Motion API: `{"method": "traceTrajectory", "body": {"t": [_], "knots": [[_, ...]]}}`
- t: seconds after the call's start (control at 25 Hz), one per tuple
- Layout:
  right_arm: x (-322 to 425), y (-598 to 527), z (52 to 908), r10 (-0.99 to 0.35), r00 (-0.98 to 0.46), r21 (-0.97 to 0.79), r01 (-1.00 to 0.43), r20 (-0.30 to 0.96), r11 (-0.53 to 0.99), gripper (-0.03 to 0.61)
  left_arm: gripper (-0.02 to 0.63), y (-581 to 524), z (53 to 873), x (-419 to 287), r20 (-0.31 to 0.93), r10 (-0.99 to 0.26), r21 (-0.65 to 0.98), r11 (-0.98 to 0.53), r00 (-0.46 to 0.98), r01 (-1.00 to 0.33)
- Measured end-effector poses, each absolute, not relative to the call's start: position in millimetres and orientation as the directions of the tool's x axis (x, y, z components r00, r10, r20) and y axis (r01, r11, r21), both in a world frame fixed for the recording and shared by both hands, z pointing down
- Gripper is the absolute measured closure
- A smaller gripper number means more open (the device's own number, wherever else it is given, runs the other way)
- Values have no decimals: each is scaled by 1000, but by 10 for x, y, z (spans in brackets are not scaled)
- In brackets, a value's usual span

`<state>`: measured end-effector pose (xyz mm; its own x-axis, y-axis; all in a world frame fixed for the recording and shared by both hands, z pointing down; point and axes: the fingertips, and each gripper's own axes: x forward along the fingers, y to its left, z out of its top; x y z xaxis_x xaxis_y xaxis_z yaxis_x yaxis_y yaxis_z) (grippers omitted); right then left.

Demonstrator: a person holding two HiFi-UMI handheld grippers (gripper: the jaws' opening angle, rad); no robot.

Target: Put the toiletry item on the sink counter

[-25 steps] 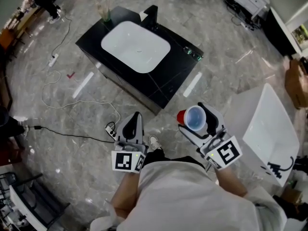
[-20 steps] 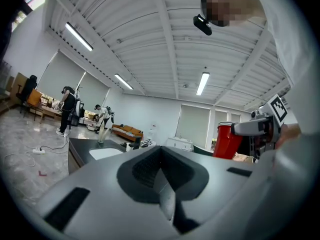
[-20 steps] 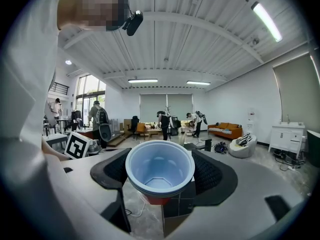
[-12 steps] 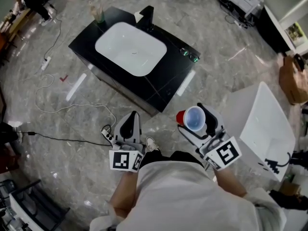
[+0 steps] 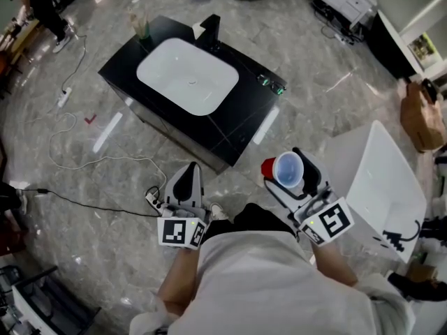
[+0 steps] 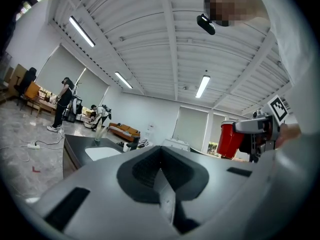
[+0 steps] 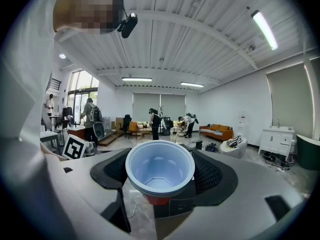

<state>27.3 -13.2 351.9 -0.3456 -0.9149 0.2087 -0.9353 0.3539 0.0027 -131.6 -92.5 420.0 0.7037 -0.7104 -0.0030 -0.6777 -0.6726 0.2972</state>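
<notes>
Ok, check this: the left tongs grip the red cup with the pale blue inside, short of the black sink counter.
Wrong side. The right tongs grip the red cup with the pale blue inside, short of the black sink counter; the right gripper view shows it clamped between them. The left tongs are shut on nothing.

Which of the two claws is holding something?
The right gripper: its jaws are shut on a red cup. The left gripper has its jaws together with nothing between them.
</notes>
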Motion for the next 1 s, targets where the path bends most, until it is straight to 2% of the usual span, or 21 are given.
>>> {"method": "traceTrajectory", "body": {"t": [0.44,1.0], "knots": [[411,-207,3405,-923,-341,-1,-938,177,346,206,612,-973,4030,-1272,-23,-717,277,-674,697,-685],[731,-746,3452,-866,-472,7,-877,167,480,206,612,-1145,3871,-901,-19,-783,243,-607,622,-757]]}}
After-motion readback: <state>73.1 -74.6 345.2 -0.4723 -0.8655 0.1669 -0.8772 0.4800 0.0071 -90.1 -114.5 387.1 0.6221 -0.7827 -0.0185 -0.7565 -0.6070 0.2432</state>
